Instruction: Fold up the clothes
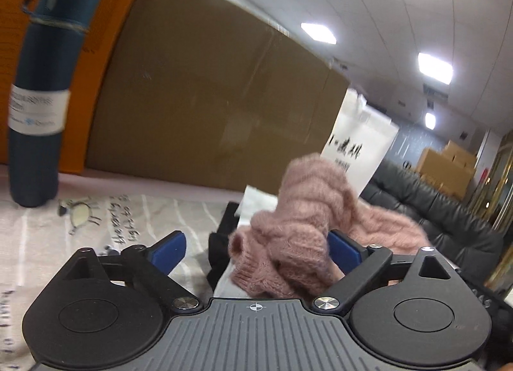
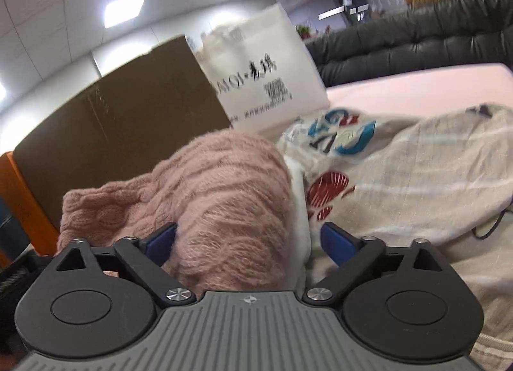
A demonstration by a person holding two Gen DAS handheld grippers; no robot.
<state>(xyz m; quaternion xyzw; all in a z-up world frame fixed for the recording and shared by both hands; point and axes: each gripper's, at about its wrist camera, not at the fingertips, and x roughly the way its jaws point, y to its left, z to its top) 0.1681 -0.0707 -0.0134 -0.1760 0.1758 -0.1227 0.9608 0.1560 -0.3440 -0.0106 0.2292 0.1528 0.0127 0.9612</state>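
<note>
Pink sweater (image 1: 288,236) between open gripper (image 1: 256,250) fingers

One pink sweater (image 2: 221,191), one flask (image 1: 41,88), one white bag (image 2: 263,72), perhaps two printed cloths (image 2: 400,178).

I see a pale pink surface (image 2: 416,88) at right of the right wrist view. On it lie a printed cream cloth (image 2: 416,172), a pink knit sweater (image 2: 224,185) at centre, and a white bag (image 2: 263,76) standing behind. In the left view a blue flask (image 1: 41,88) stands at far left.
</note>
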